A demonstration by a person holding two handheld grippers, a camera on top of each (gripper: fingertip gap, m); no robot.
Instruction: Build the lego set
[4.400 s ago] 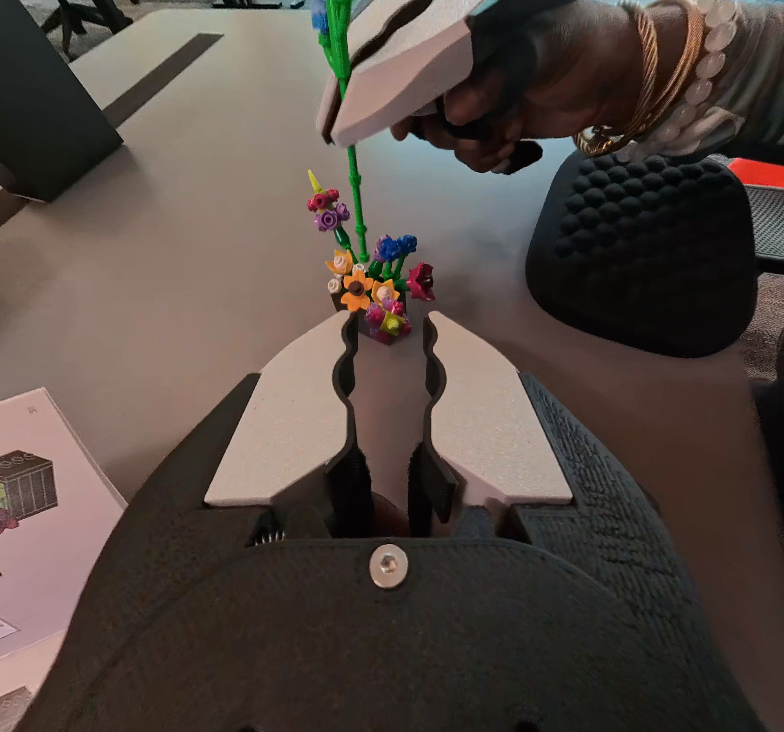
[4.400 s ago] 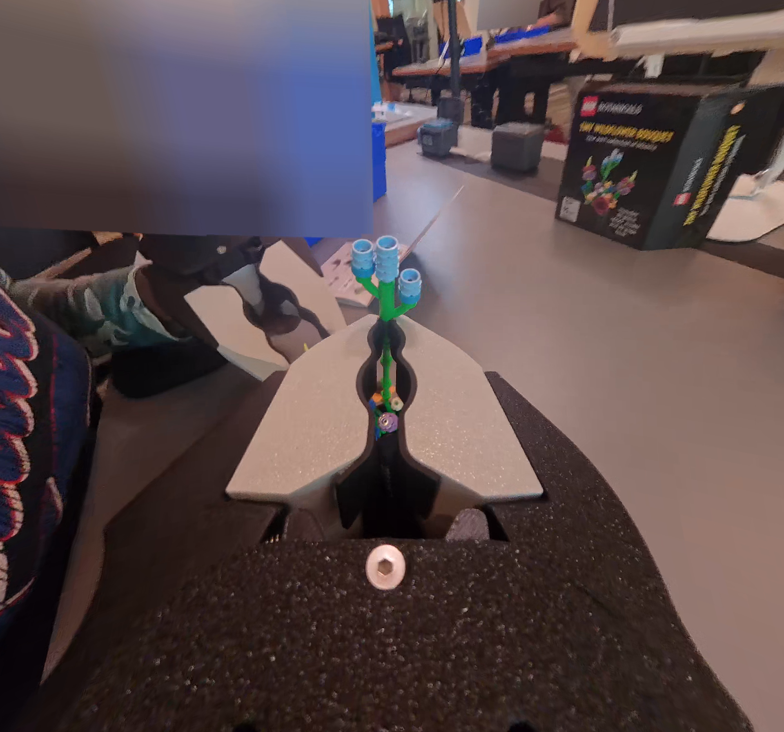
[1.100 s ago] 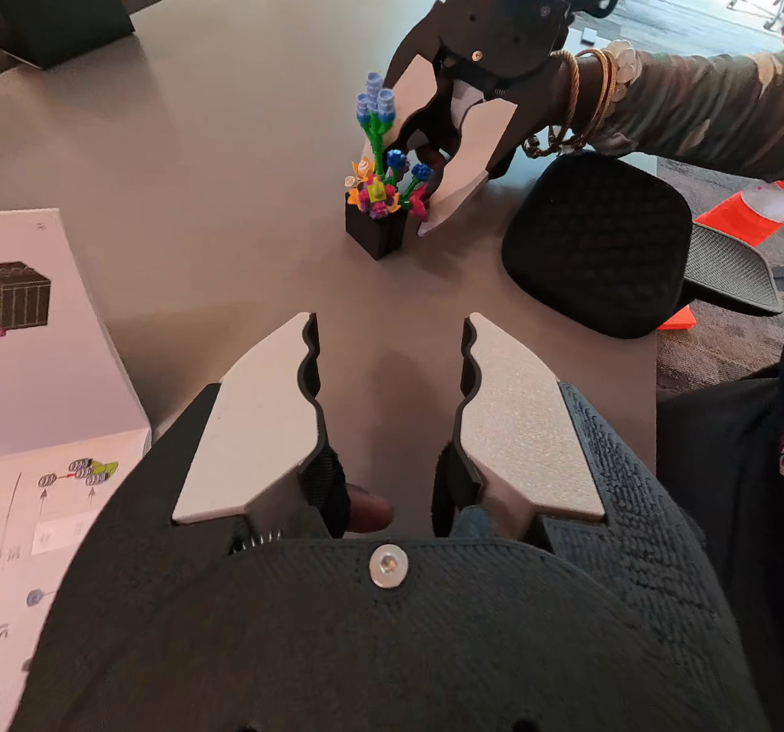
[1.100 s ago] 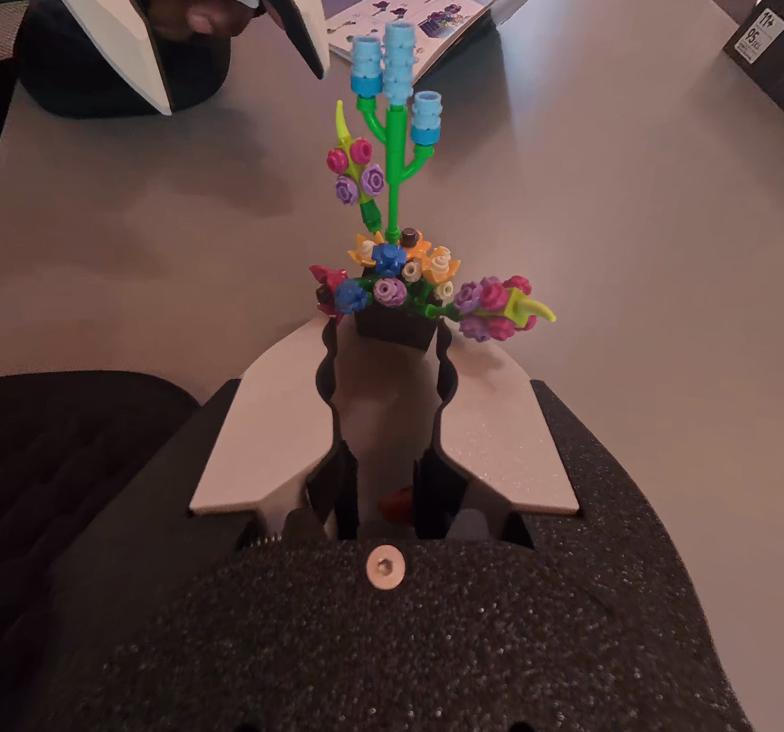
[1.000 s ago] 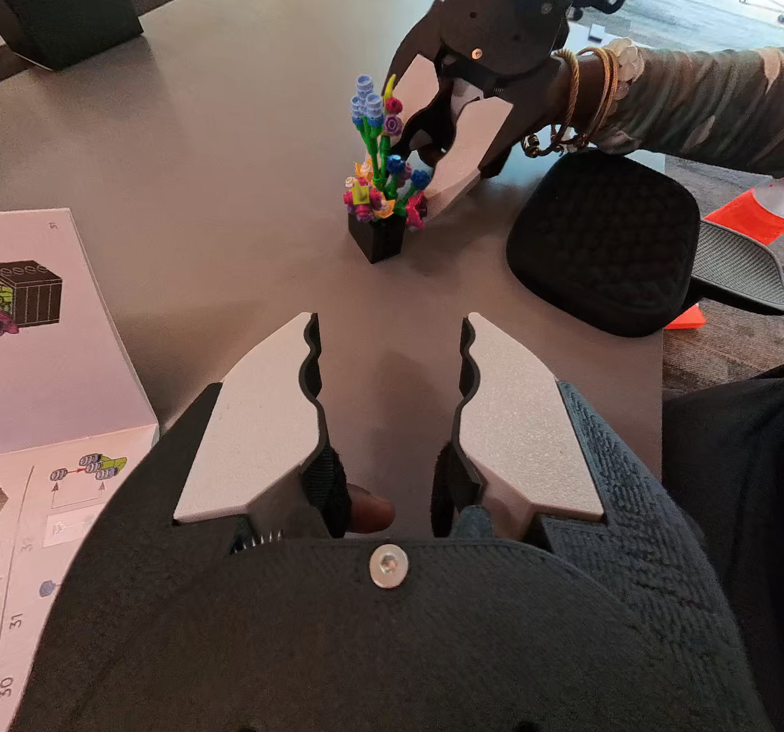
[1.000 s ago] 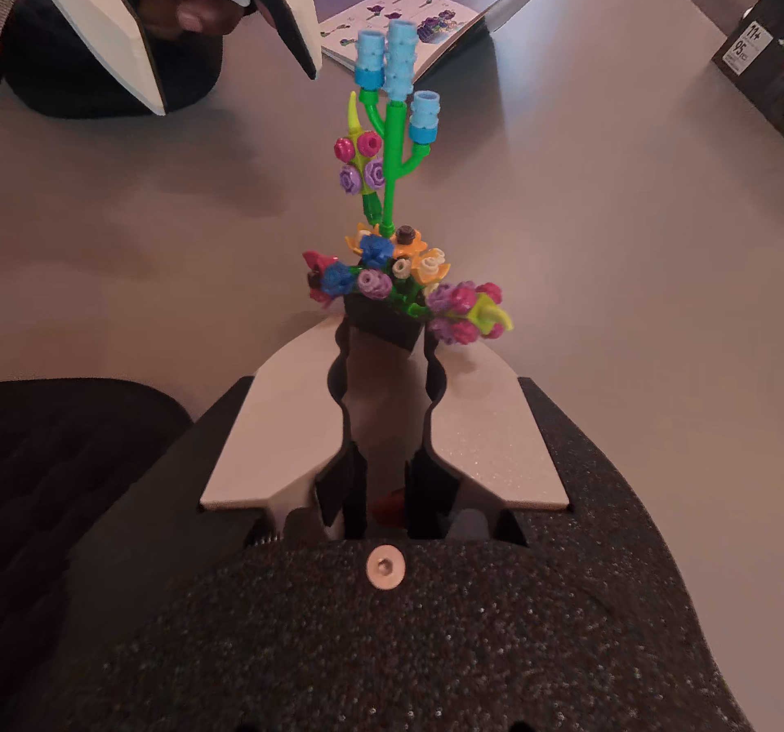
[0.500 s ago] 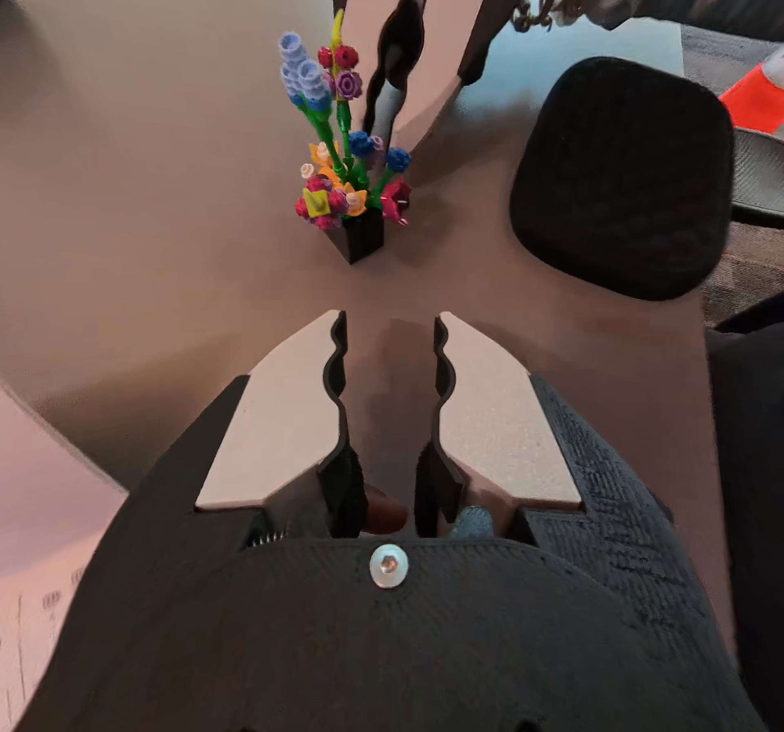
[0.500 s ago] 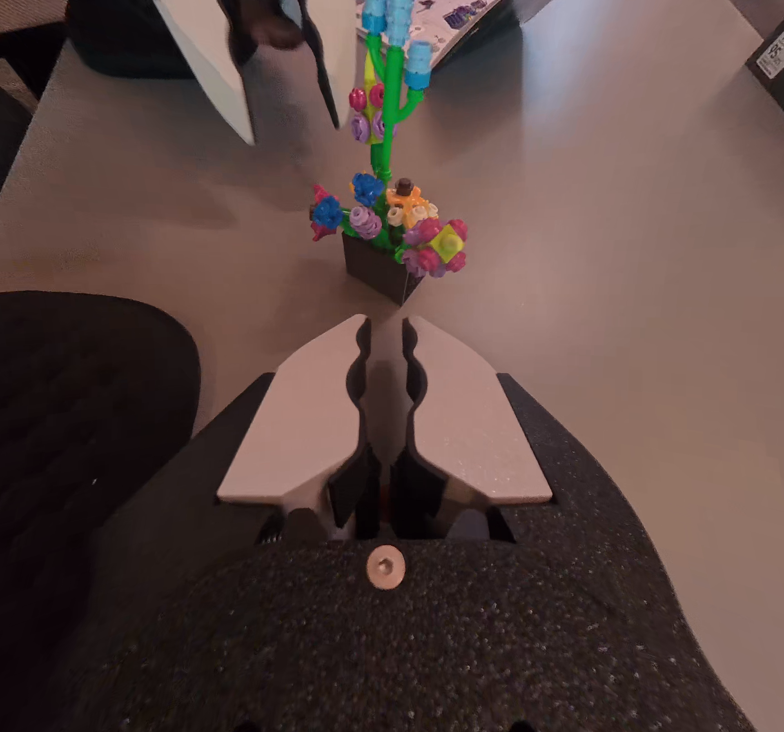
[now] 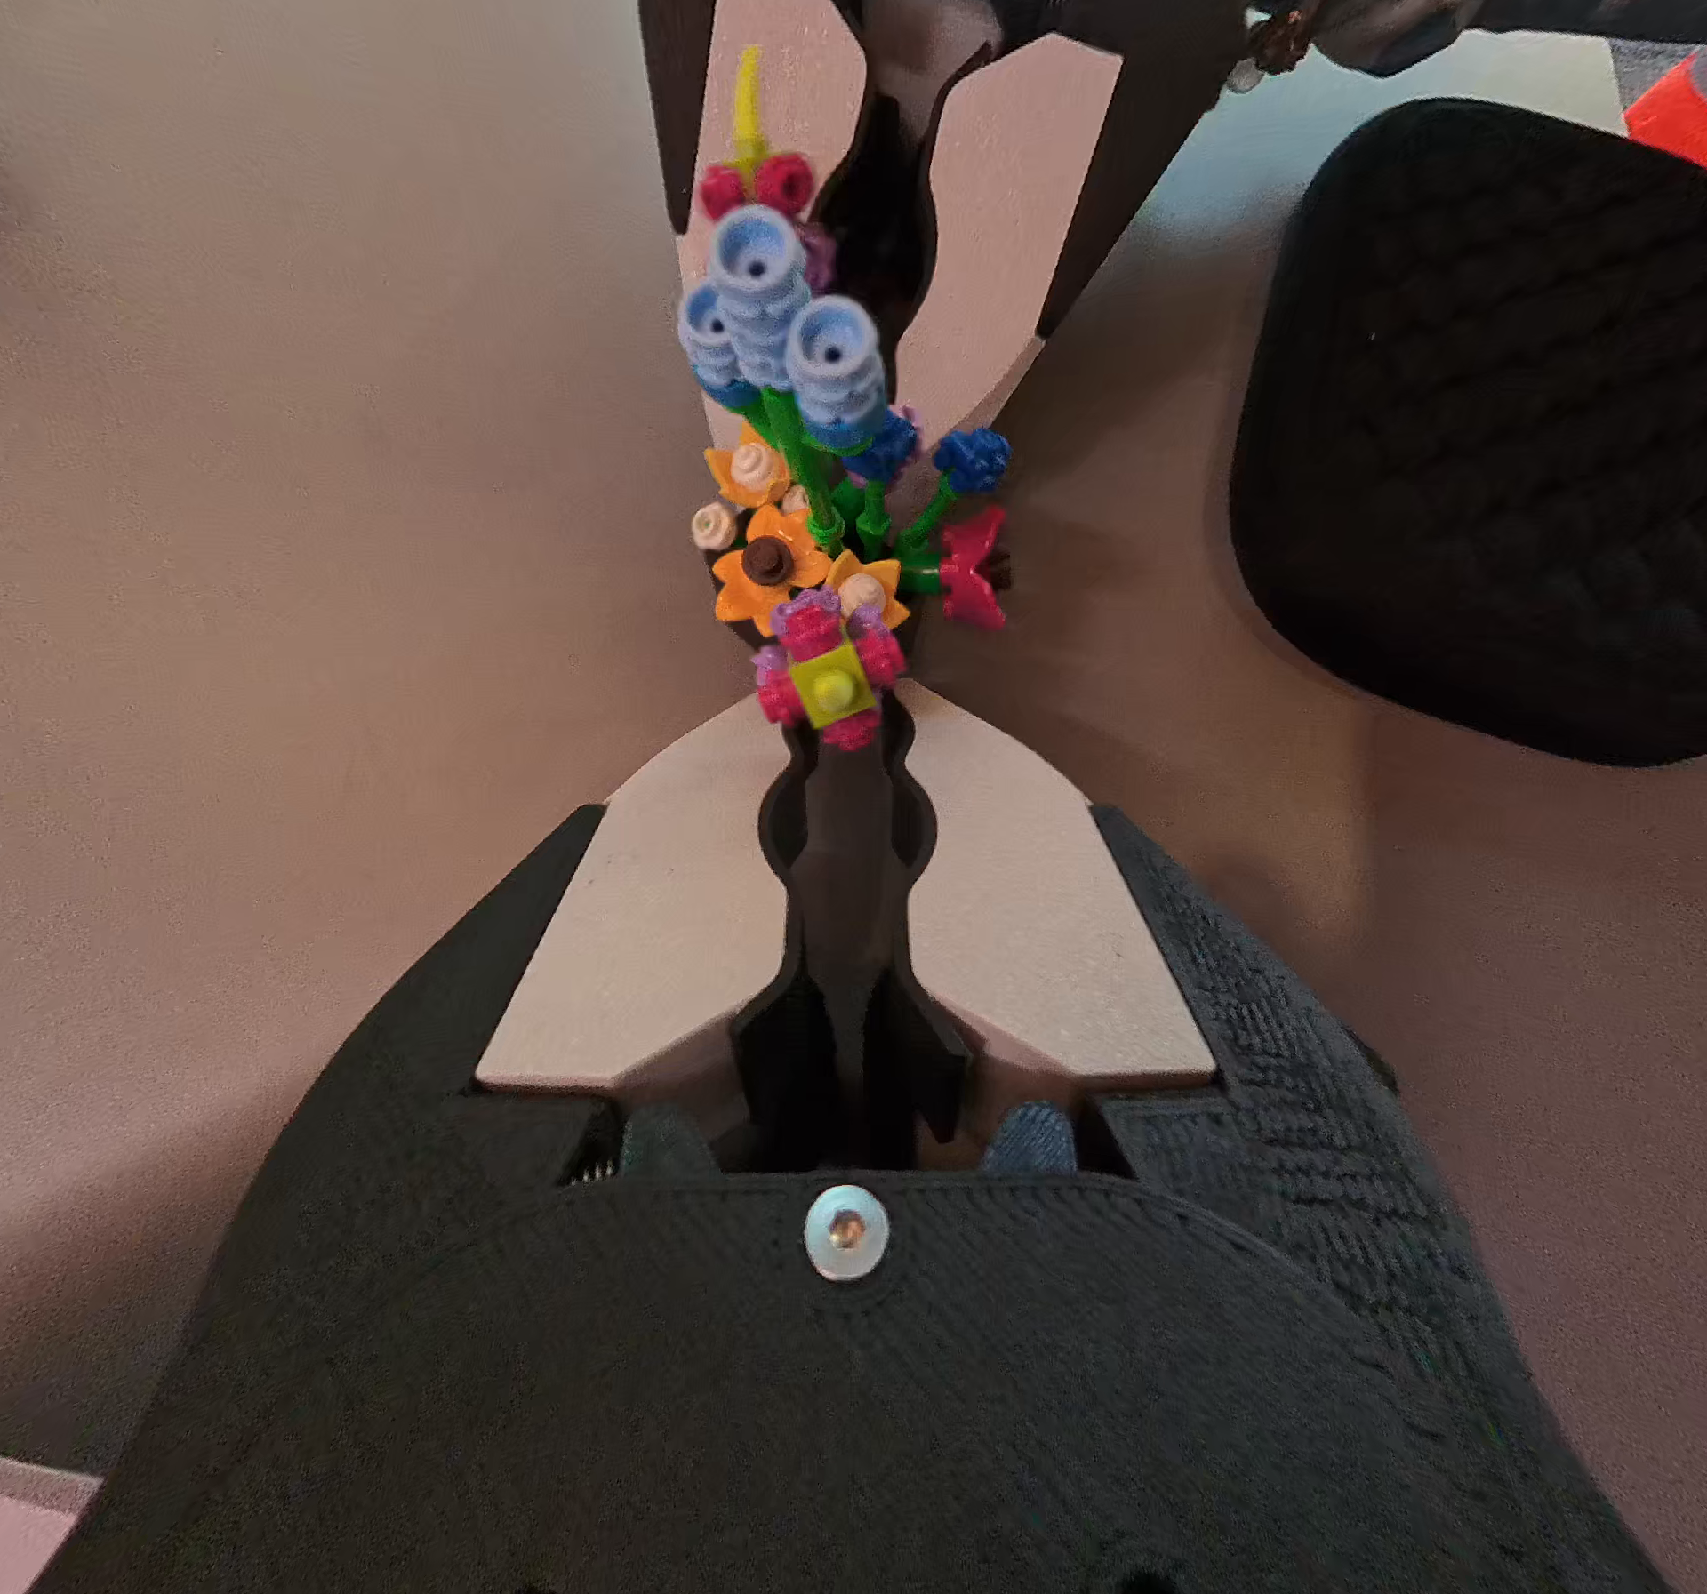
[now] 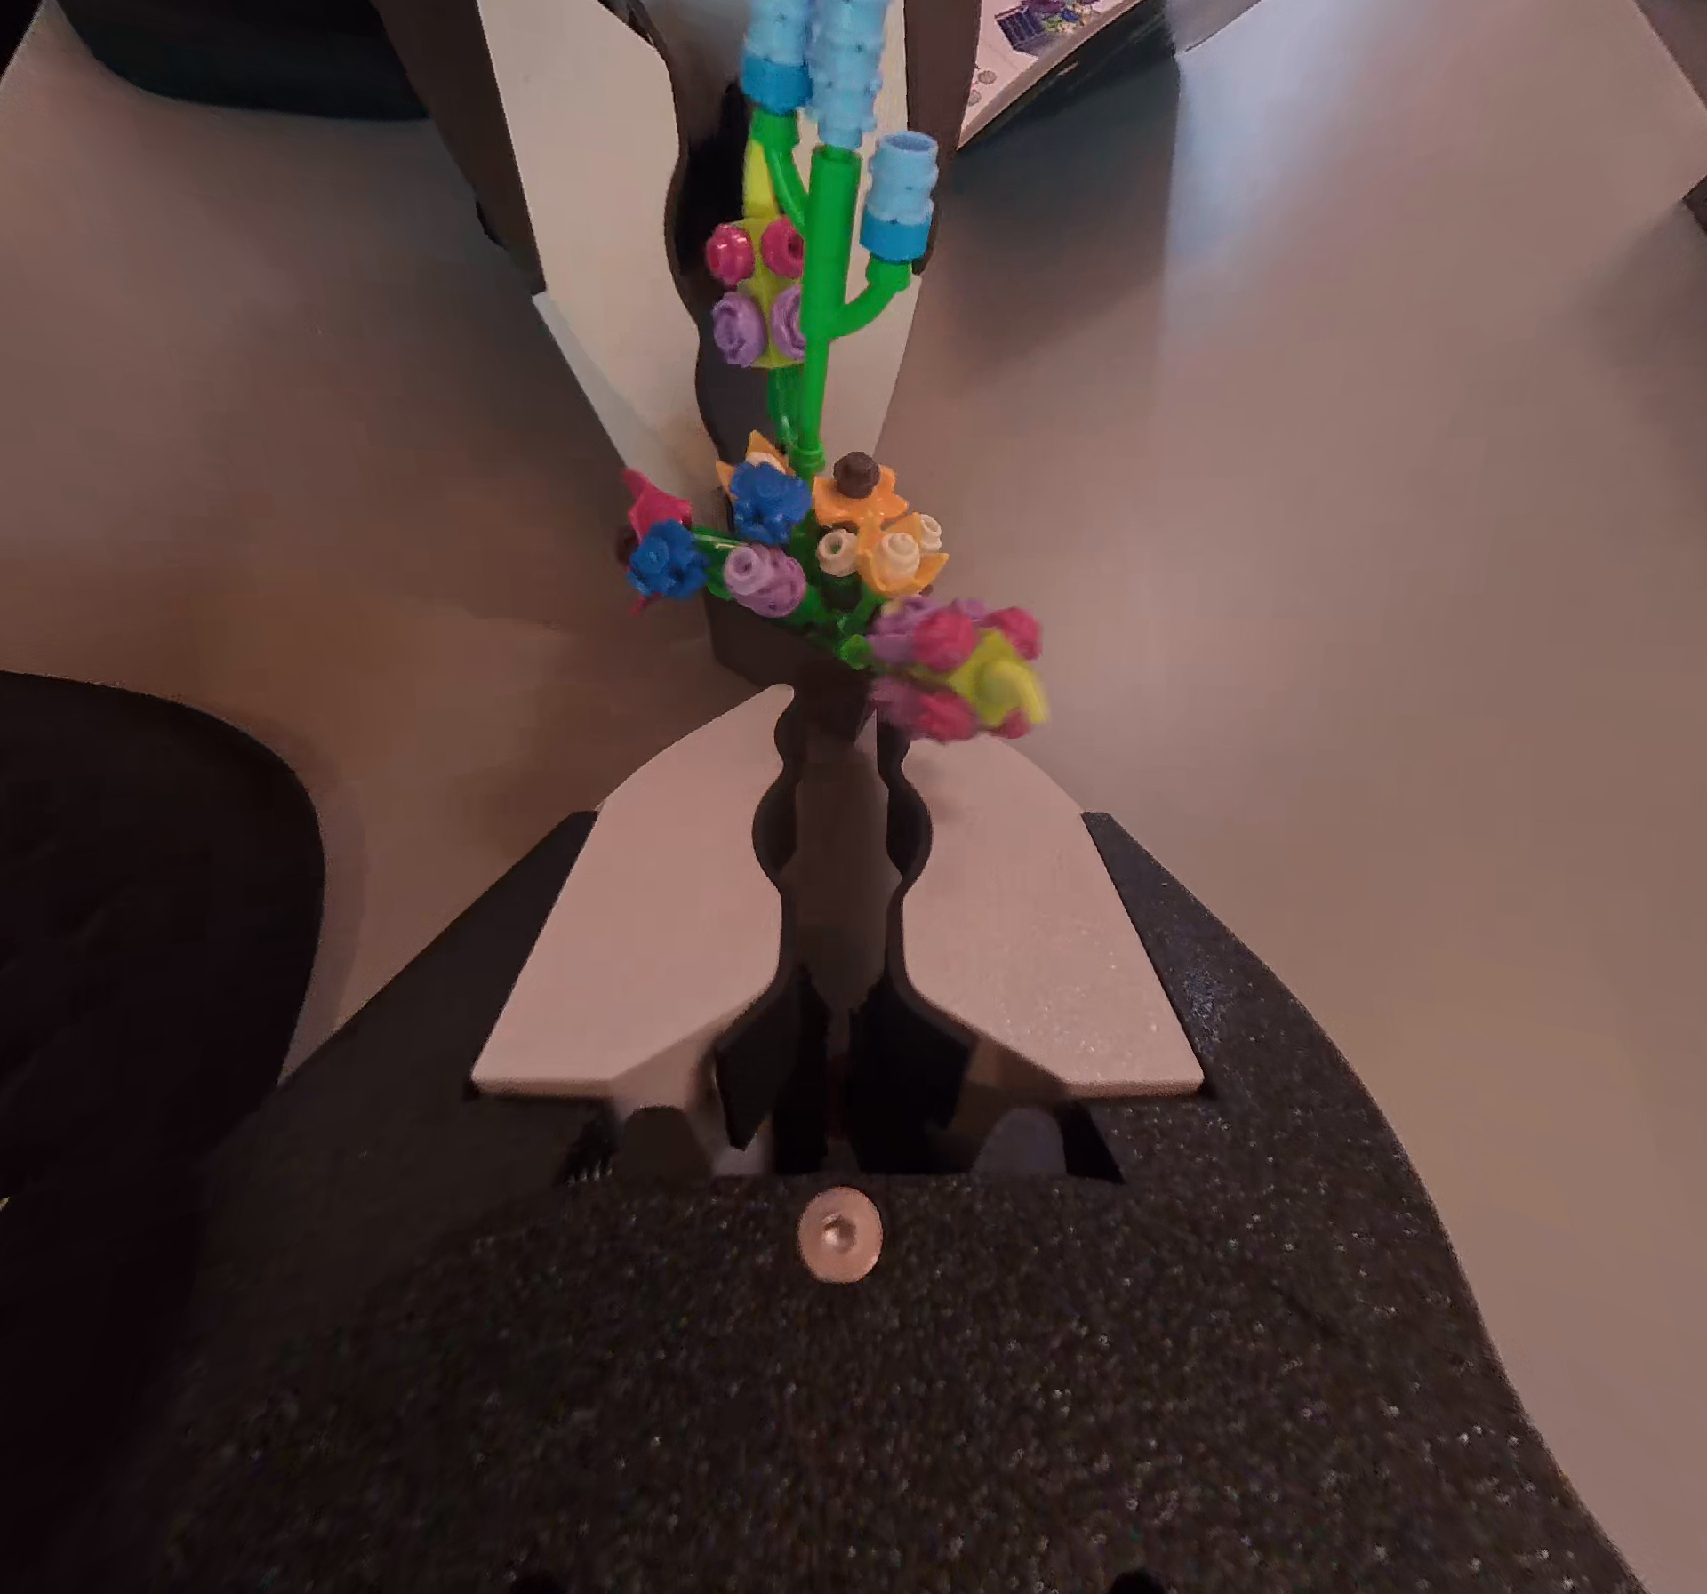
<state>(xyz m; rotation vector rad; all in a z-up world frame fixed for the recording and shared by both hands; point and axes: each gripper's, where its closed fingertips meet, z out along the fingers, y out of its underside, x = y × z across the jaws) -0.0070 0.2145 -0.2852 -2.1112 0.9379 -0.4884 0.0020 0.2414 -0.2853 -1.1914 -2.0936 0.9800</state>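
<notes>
Both cameras sit just behind their own fingers and look forward and down at the table [image 9: 277, 534] from close range. The left wrist view faces the lego bouquet [image 9: 813, 552] from one side, the right wrist view from the opposite side [image 10: 813, 552]. Each sees the other gripper beyond the flowers, so they share the bouquet and the tabletop around it.
</notes>
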